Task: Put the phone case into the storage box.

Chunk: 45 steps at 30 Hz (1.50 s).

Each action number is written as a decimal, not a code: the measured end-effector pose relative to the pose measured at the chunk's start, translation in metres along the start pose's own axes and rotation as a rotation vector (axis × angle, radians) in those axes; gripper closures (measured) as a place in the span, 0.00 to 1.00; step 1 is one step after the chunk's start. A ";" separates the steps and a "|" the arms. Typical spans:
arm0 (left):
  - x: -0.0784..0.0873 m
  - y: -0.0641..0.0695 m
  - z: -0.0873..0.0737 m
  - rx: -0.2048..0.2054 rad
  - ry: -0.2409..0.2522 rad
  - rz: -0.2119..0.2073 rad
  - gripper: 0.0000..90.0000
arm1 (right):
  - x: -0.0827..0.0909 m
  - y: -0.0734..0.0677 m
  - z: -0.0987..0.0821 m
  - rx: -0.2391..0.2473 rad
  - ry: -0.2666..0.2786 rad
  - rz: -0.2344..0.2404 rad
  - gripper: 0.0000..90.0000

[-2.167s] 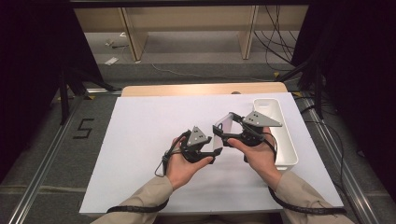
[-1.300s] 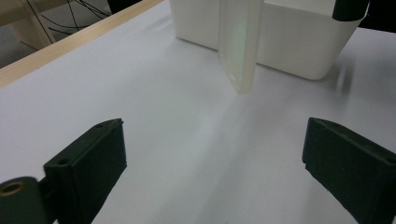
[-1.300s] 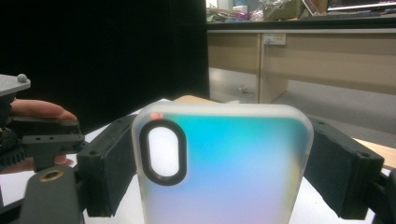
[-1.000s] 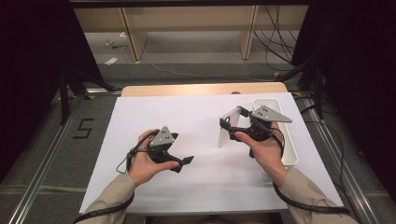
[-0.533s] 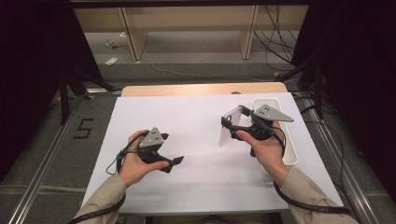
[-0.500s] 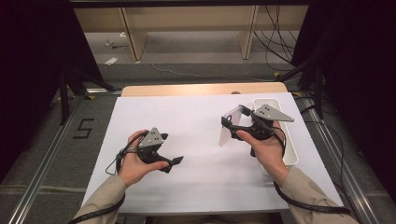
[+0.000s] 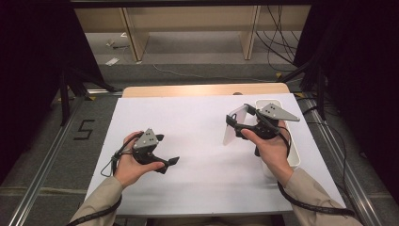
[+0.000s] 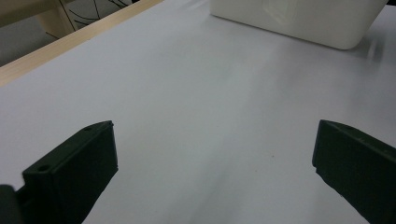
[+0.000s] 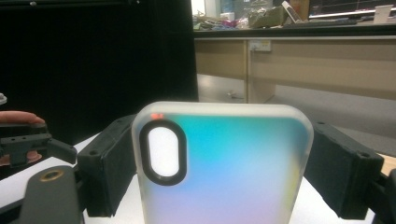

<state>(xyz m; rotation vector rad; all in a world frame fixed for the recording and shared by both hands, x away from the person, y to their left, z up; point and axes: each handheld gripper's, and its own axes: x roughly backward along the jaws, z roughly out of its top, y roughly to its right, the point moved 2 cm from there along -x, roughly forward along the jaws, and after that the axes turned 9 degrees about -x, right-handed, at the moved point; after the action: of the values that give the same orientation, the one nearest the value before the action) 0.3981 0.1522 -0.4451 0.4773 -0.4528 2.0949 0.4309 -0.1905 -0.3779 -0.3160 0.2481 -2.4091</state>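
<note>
Jaws of right gripper (image 7: 239, 120) clamp one phone case (image 9: 224, 163); left gripper (image 8: 215, 172) gapes.

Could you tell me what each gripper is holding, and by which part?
The right gripper clamps the phone case by its two long side edges; the left gripper holds nothing.

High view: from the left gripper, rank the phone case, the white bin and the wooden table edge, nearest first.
1. Translucent phone case, held upright in the right gripper, to the right of the left gripper.
2. White rectangular plastic bin, right edge of the white table surface.
3. Light wooden table edge, far side; close to the bin's rank.
</note>
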 end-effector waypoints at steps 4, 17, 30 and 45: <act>0.000 0.000 -0.001 -0.001 0.002 0.004 0.00 | 0.002 0.003 0.002 -0.001 0.004 -0.012 0.20; 0.001 -0.002 -0.001 0.004 0.003 0.016 0.00 | 0.008 0.012 0.010 -0.014 0.016 -0.042 0.20; 0.001 -0.002 0.000 0.005 0.014 0.019 0.00 | 0.014 0.024 0.018 -0.012 0.040 -0.086 0.20; 0.001 -0.002 0.000 0.005 0.013 0.018 0.00 | 0.023 0.042 0.027 -0.020 0.067 -0.147 0.20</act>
<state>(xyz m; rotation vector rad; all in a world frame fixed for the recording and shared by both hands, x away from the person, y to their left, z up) 0.3987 0.1542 -0.4443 0.4635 -0.4462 2.1159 0.4473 -0.2396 -0.3597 -0.2720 0.2885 -2.5669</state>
